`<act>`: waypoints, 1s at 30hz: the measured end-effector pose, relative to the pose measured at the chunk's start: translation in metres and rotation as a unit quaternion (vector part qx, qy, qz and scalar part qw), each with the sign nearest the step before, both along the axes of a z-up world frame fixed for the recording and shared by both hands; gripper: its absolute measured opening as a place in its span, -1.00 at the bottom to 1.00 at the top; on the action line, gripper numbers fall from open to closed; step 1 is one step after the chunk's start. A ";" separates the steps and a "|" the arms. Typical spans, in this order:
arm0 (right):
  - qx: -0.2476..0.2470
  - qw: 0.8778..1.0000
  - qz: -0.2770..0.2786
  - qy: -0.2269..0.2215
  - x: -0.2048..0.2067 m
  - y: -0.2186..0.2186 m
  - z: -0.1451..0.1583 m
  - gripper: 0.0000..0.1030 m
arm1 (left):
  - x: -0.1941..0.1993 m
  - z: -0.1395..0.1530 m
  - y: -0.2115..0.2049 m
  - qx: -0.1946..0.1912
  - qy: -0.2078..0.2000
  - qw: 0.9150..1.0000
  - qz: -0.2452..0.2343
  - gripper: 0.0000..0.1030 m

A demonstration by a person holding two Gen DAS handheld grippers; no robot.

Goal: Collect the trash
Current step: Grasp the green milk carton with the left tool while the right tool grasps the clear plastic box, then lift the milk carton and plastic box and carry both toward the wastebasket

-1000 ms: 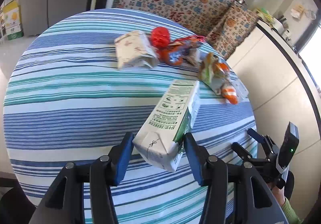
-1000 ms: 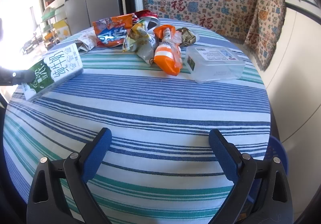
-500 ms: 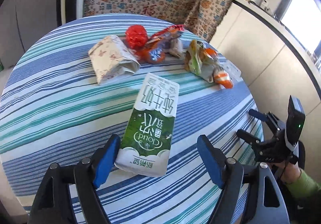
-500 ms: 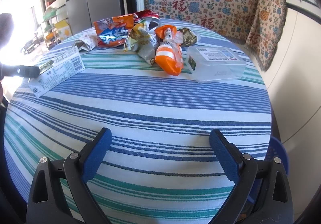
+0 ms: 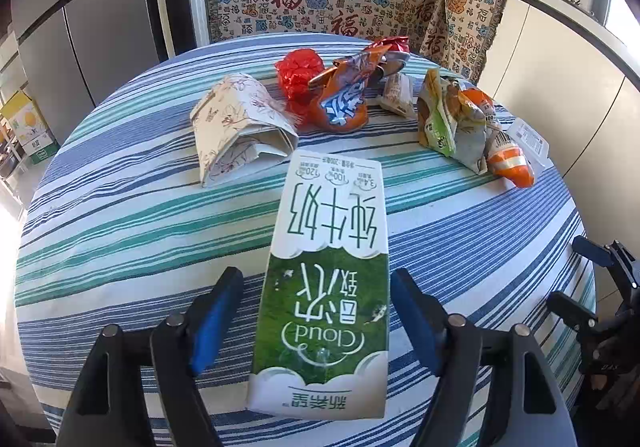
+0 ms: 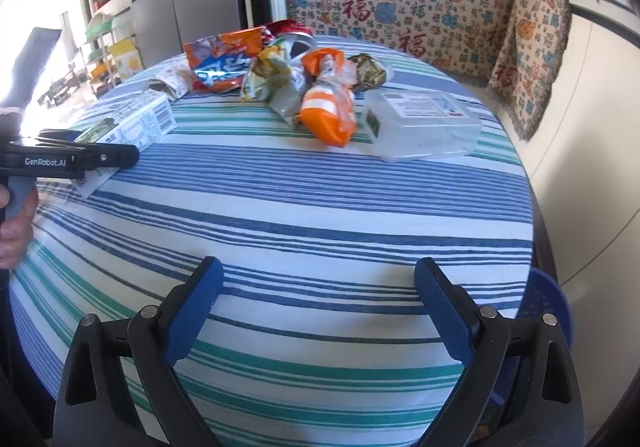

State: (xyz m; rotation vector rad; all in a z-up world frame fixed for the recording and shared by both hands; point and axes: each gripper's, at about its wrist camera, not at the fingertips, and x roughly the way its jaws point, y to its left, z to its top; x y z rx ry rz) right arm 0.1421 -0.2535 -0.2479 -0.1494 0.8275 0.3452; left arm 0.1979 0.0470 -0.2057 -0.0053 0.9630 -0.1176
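striped tablecloth point(image 5: 120, 207) bears a "cloud" milk carton point(image 5: 326, 287) between the closing, not-yet-touching left gripper point(image 5: 316, 311); right gripper point(image 6: 316, 303) gapes empty.

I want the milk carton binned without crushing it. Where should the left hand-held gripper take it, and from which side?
Grip the milk carton across its two long narrow sides at the near, green end, coming from above and behind as the left hand-held gripper already does. It lies flat on the tablecloth, long axis along the fingers, and the jaws, now closing, straddle it with small gaps either side.

Left tool point(image 5: 316, 311) closing; right tool point(image 6: 318, 301) agape
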 end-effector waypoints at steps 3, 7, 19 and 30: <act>0.024 0.999 -0.037 0.016 0.019 -0.021 0.003 0.83 | -0.003 -0.001 0.005 0.010 -0.012 1.000 0.006 0.22; 0.081 0.991 -0.097 0.042 0.056 -0.047 0.016 0.81 | -0.008 -0.005 -0.001 0.030 -0.025 0.999 0.006 0.22; 0.103 0.953 -0.235 0.159 0.186 -0.022 0.010 0.78 | -0.006 -0.006 0.004 0.010 -0.027 1.000 0.011 0.22; 0.006 0.994 -0.084 0.075 0.095 -0.017 0.010 0.29 | -0.004 -0.004 -0.002 0.024 -0.025 0.999 0.007 0.22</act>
